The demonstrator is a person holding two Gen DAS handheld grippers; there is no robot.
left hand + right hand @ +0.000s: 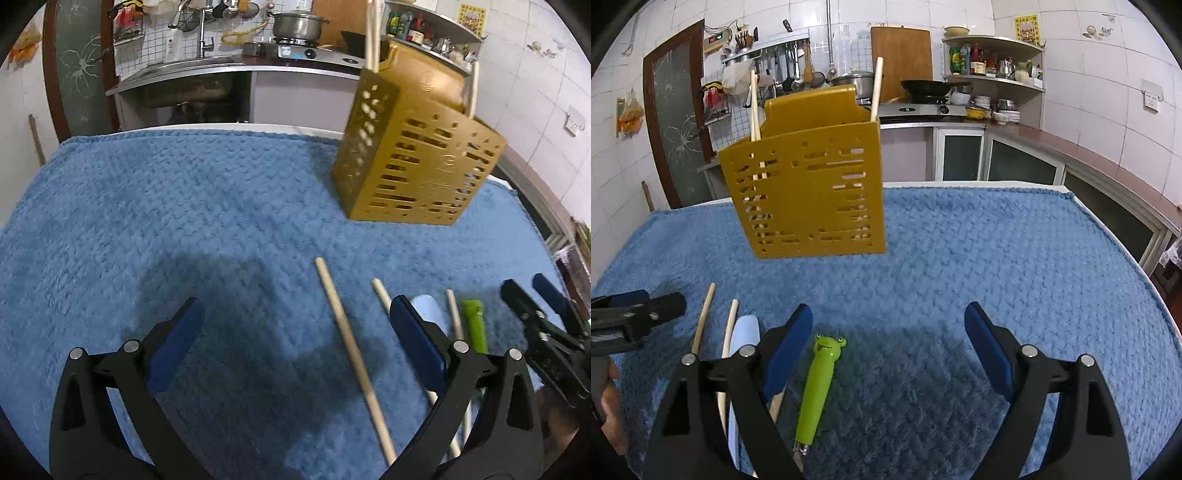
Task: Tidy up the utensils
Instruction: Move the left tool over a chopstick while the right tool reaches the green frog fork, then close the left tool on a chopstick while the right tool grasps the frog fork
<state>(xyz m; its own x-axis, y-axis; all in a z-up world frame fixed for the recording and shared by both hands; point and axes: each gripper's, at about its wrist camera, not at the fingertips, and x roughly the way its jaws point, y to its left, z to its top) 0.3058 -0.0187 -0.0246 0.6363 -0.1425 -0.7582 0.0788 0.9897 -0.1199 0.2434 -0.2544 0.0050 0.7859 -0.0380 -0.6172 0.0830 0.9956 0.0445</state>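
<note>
On the desk, over a blue towel (184, 206), I see my left gripper (295, 343) with its jaws spread wide and nothing pinched; one wooden chopstick (351, 350) lies on the towel between its fingers, untouched. My right gripper (888, 347) is spread too, pinching nothing, and a green frog-handled utensil (818, 387) lies between its fingers, just beside the left-hand one. Left of that utensil I see a pale blue utensil (746, 332) and two more chopsticks (729, 328), partly hidden behind the gripper's frame. Farther back on the towel stands a gold perforated utensil holder (809, 192), well apart from the loose pieces, with chopsticks (876, 88) already standing upright in it. Behind the desk I see a kitchen counter with a pot (295, 24) on the stove.
</note>
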